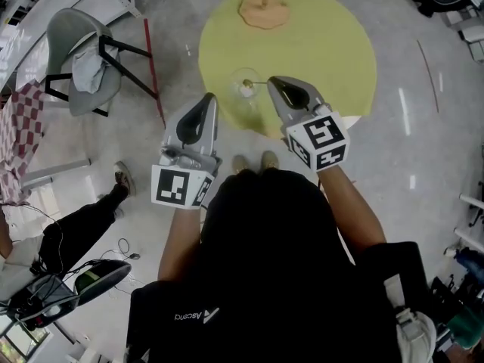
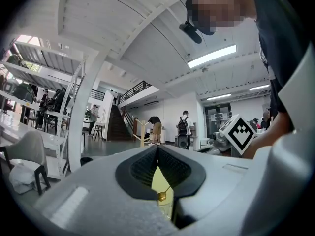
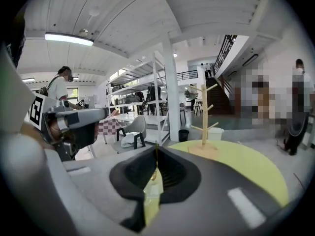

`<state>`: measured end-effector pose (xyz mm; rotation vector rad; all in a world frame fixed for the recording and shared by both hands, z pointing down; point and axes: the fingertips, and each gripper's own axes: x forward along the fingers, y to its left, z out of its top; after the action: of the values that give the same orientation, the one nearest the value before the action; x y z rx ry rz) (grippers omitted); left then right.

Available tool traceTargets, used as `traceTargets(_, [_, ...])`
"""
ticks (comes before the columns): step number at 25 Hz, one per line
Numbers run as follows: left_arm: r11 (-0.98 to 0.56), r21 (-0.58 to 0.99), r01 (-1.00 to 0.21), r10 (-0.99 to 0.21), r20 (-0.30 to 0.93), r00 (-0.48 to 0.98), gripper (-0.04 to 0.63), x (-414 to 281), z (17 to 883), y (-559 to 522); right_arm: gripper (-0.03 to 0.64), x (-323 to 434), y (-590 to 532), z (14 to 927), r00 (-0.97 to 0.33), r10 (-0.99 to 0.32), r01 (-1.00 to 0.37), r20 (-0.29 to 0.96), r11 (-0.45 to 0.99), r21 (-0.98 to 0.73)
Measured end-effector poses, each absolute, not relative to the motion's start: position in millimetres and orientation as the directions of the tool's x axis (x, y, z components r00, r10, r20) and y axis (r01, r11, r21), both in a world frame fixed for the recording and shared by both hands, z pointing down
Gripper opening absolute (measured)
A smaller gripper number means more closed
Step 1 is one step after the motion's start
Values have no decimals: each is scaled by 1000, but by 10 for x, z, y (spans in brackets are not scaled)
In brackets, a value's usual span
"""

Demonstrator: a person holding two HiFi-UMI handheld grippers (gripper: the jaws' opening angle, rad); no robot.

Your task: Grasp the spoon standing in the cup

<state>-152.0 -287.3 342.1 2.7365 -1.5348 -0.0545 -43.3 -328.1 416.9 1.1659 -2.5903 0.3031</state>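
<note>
1. Right tool [image 1: 271, 81], grey with a marker cube behind it, has its jaws brought together at the tips. In the right gripper view a fine stem runs along the seam and pokes just past the tips. It therefore appears to be pinching the handle of the thin gold-coloured metal spoon [image 1: 257, 82].
2. Left tool [image 1: 211, 99] is closed as well, its tips meeting with nothing between them. It hangs just left of the cup and apart from it. The left gripper view only looks through the gap behind the tips at the spoon's small ball end [image 2: 161, 196] beyond.
3. The spoon leans out of the clear round glass cup [image 1: 240, 93] toward the right tool, and its stem reaches that tool's tips.
4. The cup stands upright near the front edge of the round yellow-green desk [image 1: 325, 44], directly ahead of both tools.
5. Farther back on the desk rises a pale wooden peg stand [image 1: 265, 7], well apart from the cup.
6. Off the desk to the left sits a grey moulded chair [image 1: 72, 32] with a cloth draped on it.
7. Judged from this, the grasp looks made, or nearly so. The spoon's lower part is not yet out of the cup. What remains is confirming a firm hold on so thin a stem without tipping the glass.
</note>
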Motion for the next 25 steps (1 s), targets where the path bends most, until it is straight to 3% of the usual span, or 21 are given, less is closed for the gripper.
traceTargets(15, [-561,-26,-828,-822,-100,560,11,-1367,2971,-2765,6,-207,-2968,3242,-681,-709,-730,182,676,-99])
traceTargets(25, [-563,-38,-826,-820,-102,563,11,-1283,2938,-2734,6,-151,-2879,3204,-692,-702,-720,169,687,-96])
